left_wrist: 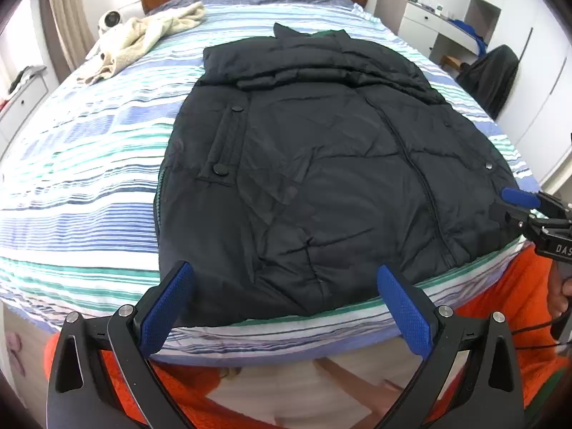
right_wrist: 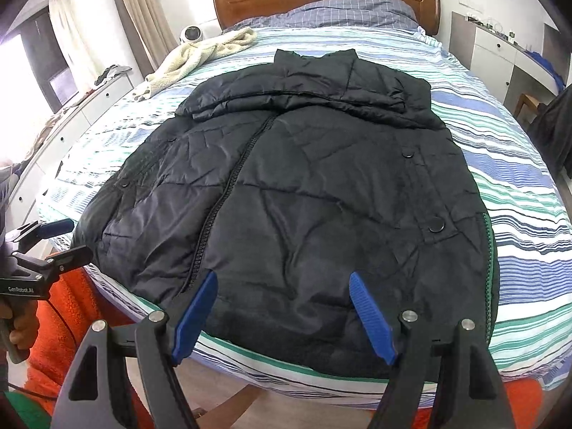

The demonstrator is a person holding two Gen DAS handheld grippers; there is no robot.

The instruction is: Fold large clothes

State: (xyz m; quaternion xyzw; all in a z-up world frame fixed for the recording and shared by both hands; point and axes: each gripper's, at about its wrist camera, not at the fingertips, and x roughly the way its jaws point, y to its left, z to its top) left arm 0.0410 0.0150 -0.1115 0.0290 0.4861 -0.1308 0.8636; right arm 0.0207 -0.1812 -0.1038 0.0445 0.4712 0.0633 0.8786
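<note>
Lying just ahead of both wide-open grippers (left_wrist: 284, 277) (right_wrist: 284, 284), black jacket (left_wrist: 321, 164) on bed (left_wrist: 71, 178).

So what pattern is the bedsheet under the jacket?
The bedsheet has blue, green and white stripes; the right wrist view shows it best.

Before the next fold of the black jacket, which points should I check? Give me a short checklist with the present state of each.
1. Left gripper open: ok.
2. Right gripper open: ok.
3. Both grippers at the near hem of the black jacket, holding nothing yet: ok.
4. Sleeves folded across the chest: ok.
5. Jacket fully on the striped bed: not ok, the hem hangs slightly over the near edge.
6. Cream towel apart from the jacket: ok.
</note>
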